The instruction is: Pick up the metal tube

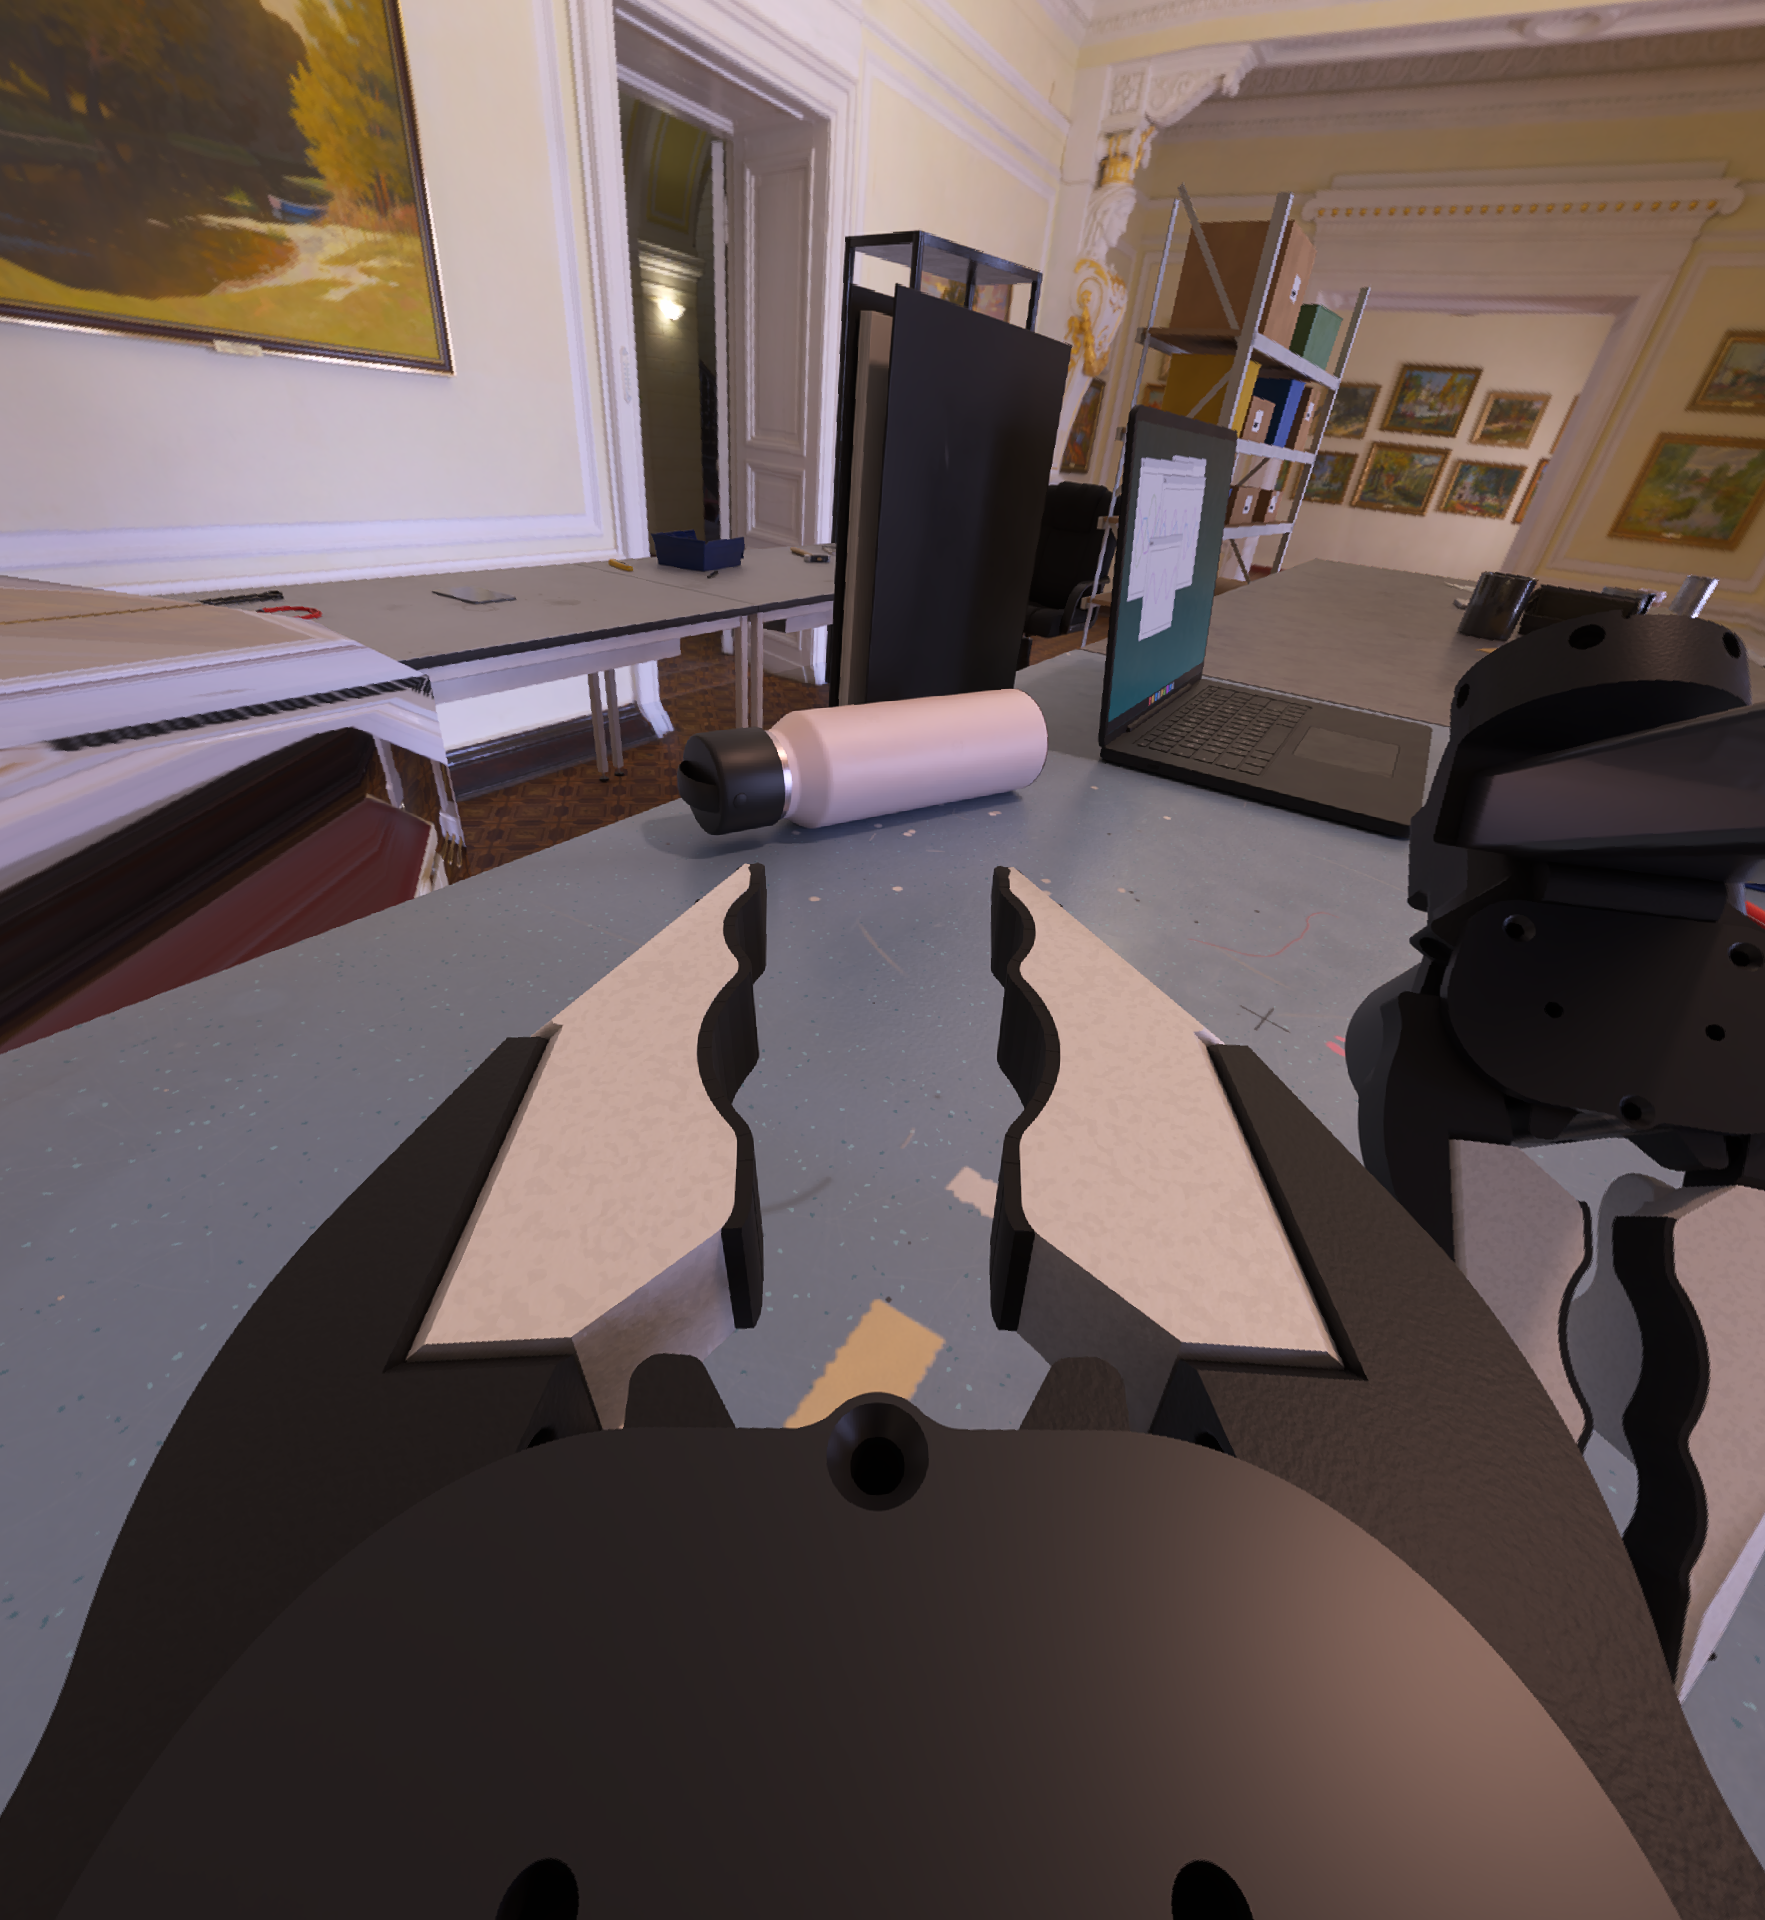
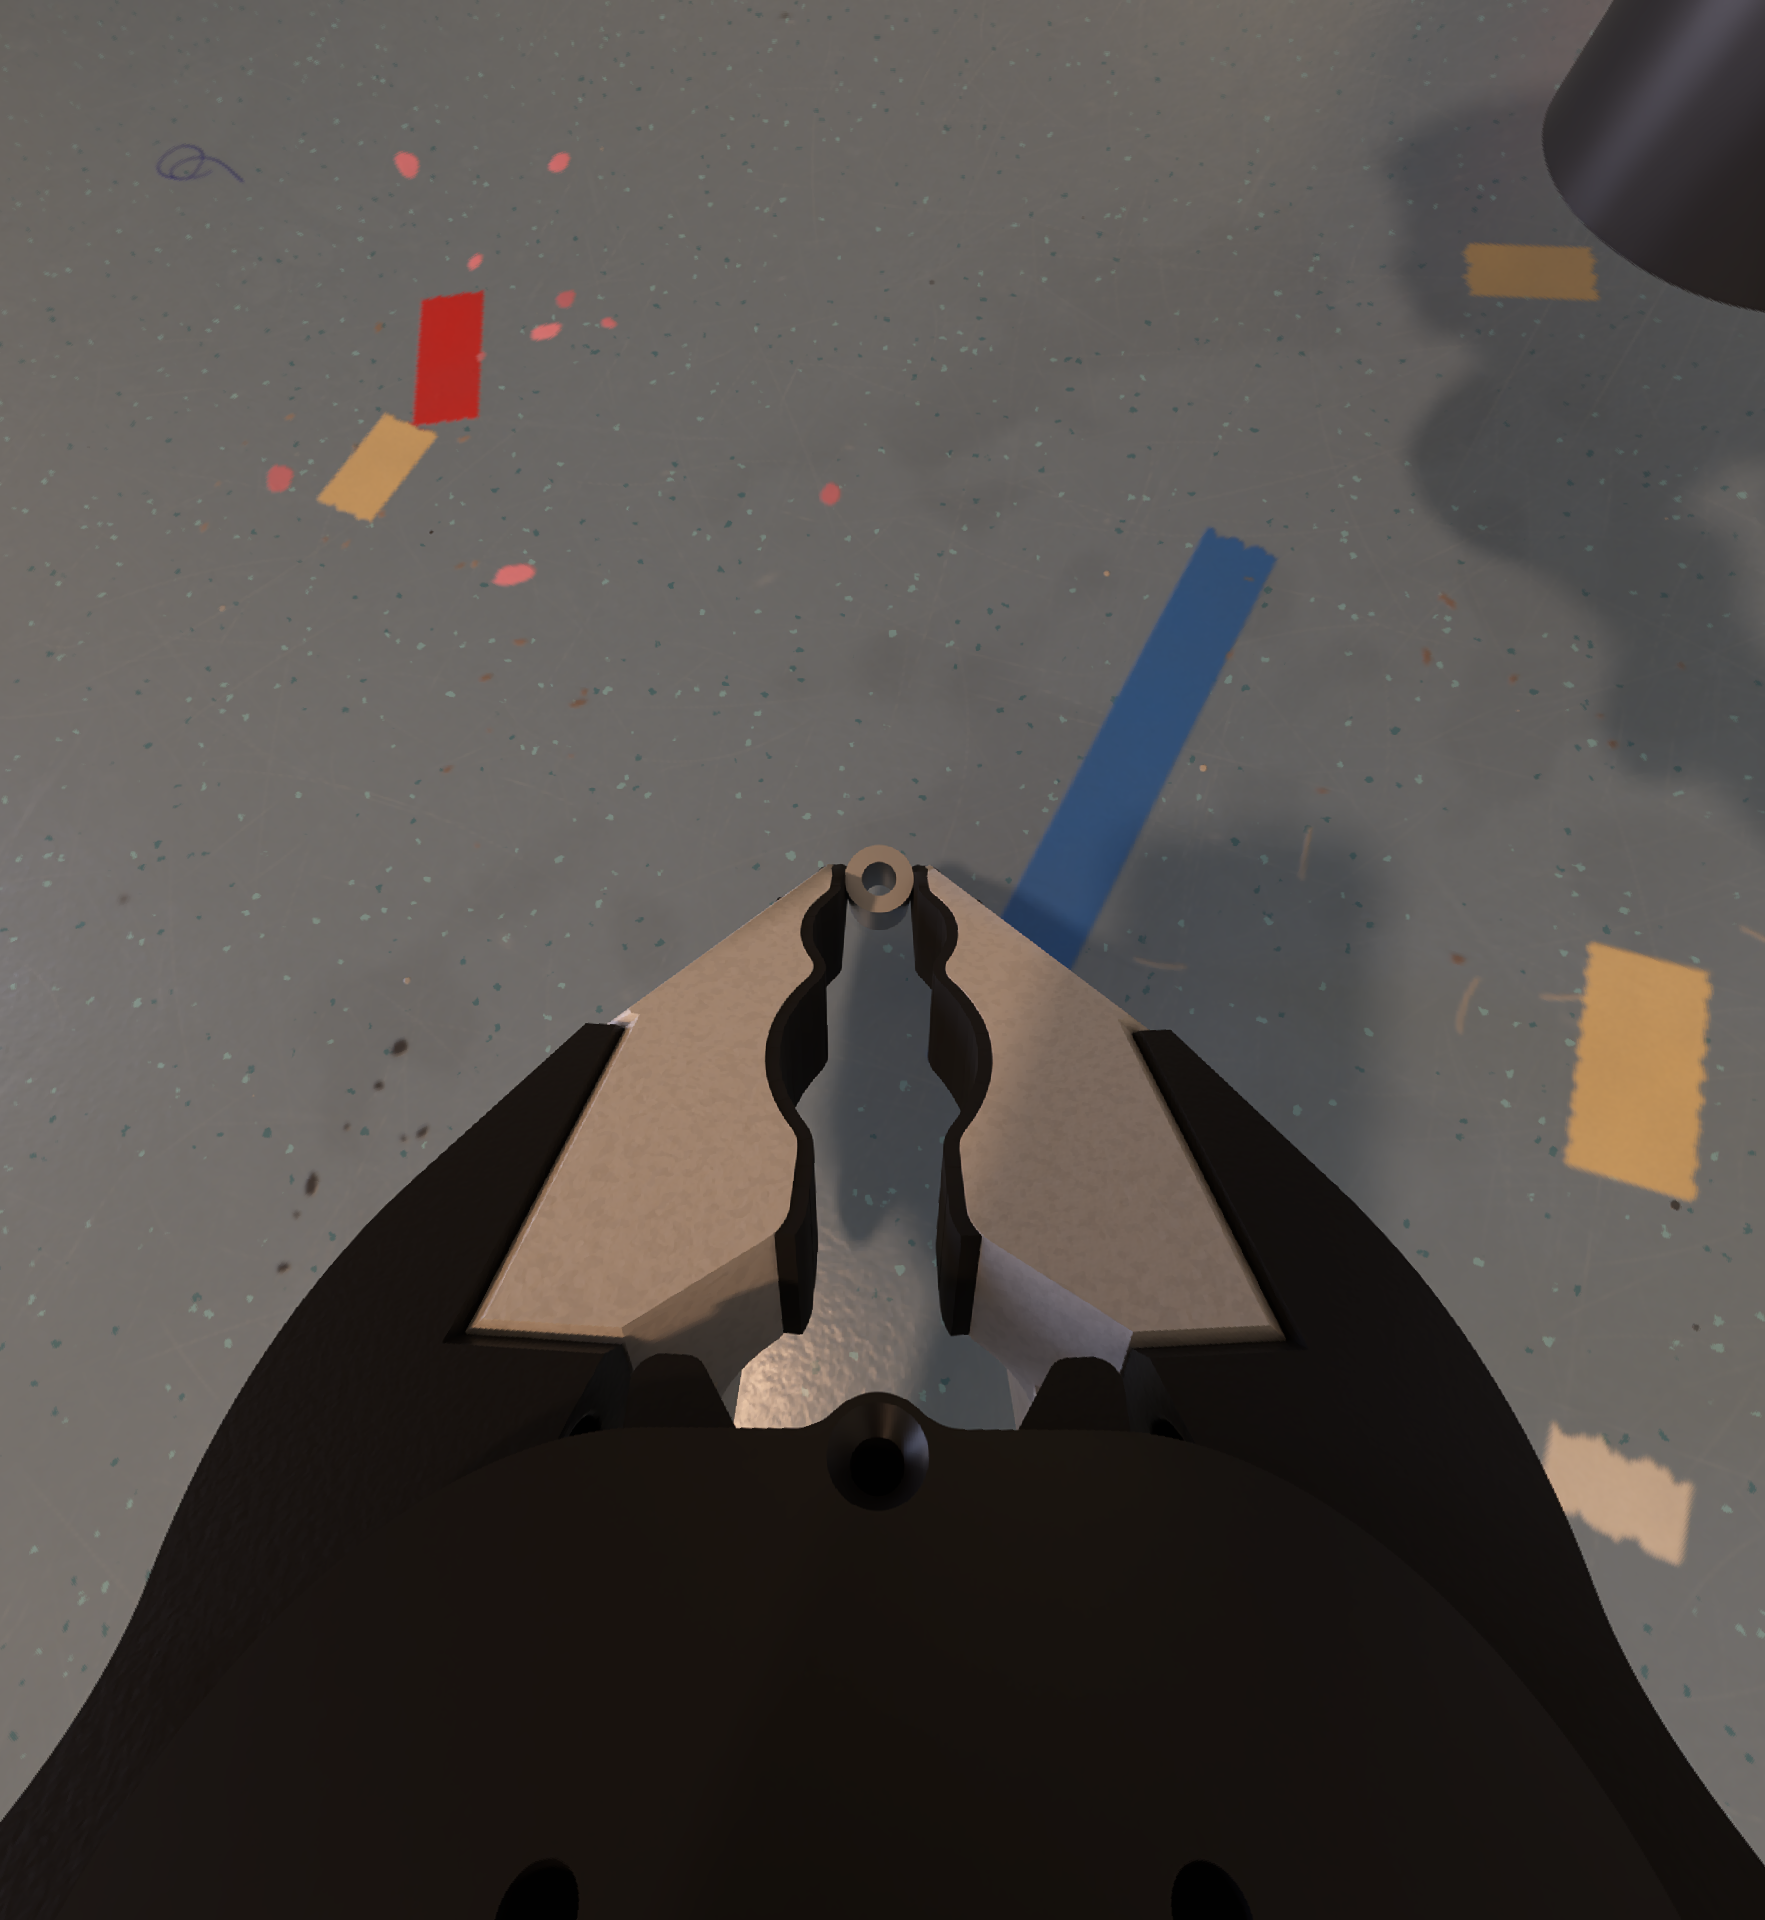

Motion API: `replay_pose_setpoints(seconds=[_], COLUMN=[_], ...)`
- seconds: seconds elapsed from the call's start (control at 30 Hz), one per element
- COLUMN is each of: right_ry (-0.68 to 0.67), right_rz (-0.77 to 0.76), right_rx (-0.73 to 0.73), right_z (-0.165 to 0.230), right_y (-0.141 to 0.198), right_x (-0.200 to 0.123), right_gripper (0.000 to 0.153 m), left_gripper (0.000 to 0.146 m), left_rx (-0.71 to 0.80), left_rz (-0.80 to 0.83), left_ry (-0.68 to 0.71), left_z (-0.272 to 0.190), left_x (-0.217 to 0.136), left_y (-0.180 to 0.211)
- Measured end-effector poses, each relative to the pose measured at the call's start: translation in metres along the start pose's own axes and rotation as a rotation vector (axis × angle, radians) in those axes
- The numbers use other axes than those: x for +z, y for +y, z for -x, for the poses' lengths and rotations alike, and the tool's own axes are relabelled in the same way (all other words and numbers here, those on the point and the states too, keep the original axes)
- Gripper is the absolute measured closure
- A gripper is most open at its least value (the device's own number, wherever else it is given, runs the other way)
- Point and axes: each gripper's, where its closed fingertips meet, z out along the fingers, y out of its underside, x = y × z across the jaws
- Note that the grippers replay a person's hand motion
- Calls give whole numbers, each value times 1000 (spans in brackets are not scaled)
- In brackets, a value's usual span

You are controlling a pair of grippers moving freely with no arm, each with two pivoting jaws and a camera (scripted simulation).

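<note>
In the right wrist view, a small grey metal tube (image 2: pixel 877 883) with a hole through its end sits pinched between the tips of my right gripper (image 2: pixel 877 896), which looks straight down at the speckled grey table (image 2: pixel 649 675). The jaws are closed on it. In the left wrist view, my left gripper (image 1: pixel 878 883) is open and empty, low over the table (image 1: pixel 234 1195). The right gripper (image 1: pixel 1626 1299) shows at the right of that view, pointing down; the tube is hidden there.
A white bottle (image 1: pixel 888 758) with a black cap lies ahead of the left gripper. An open laptop (image 1: pixel 1221 644) stands behind it to the right. A dark cone-shaped object (image 2: pixel 1709 145) is at the upper right. Blue tape (image 2: pixel 1138 748), red tape (image 2: pixel 450 356) and tan tape (image 2: pixel 1636 1070) mark the table.
</note>
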Motion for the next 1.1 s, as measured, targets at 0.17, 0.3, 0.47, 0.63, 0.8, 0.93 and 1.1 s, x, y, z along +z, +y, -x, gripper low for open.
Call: replay_pose_setpoints(seconds=[0.17, 0.3, 0.47, 0.63, 0.8, 0.93, 1.1], right_ry=[12, 10, -4, 138, 253, 132, -41], right_rz=[15, 35, 17, -96, -410, -812, -952], right_rx=[0, -2, 14, 112, 403, 551, 569], right_z=[-2, -1, 0, -34, -79, -86, -73], right_y=[3, 6, 3, -4, -11, -27, -36], right_x=[2, 5, 3, -25, -87, -145, -167], right_gripper=[141, 141, 141, 141, 141, 141, 141], left_gripper=[103, 103, 103, 103, 103, 102, 102], left_rx=[0, 2, 0, 9, 8, 35, 69], left_rz=[3, 6, 12, 7, -29, -88, -32], left_ry=[1, 2, 4, 3, 21, 147, 355], left_z=[0, -1, -1, -2, -5, -28, -67], left_x=[1, 1, 2, 1, -2, -7, -5], left_y=[1, 1, 3, 1, -8, -19, -9])
